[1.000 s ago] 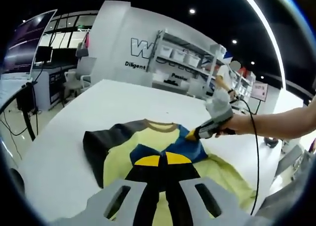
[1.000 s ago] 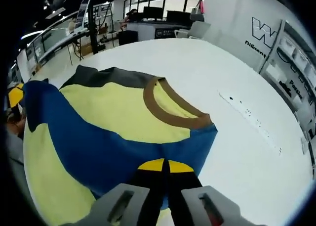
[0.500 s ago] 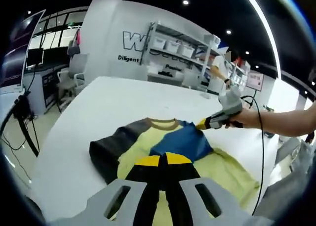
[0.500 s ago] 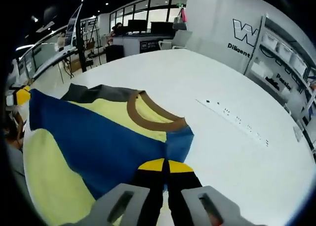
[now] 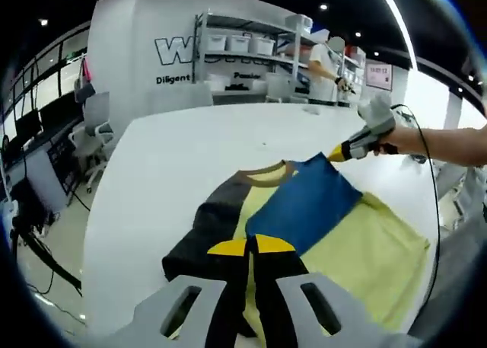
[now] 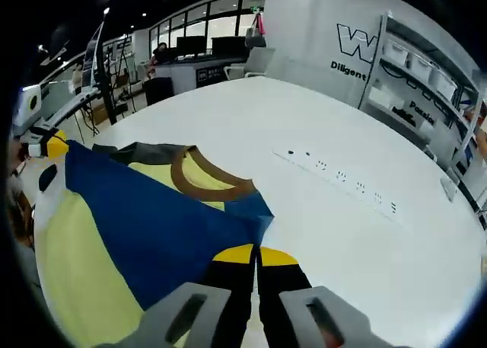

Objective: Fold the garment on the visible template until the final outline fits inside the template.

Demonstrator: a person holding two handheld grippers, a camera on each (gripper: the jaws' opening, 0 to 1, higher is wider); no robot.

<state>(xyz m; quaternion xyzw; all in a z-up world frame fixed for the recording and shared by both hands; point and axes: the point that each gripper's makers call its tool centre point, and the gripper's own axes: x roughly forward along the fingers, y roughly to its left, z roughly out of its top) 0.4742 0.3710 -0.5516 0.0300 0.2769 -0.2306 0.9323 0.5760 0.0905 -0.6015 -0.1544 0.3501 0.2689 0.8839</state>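
Left gripper [image 5: 251,247], jaws clamped on the near corner of the garment's [image 5: 365,245] blue panel, above the white table [image 5: 167,165]. Right gripper [image 6: 256,255] likewise pinched shut on the blue fabric's far corner, panel stretched between both. Yellow body spread flat, brown collar [image 6: 202,182] toward the table's middle, dark sleeve [image 5: 205,230] at left.

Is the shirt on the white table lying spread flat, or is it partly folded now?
Partly folded: the shirt's blue panel lies doubled over its yellow front, both grippers pinching its edges.

Left gripper [image 5: 251,247] and right gripper [image 6: 253,255]: jaws closed.
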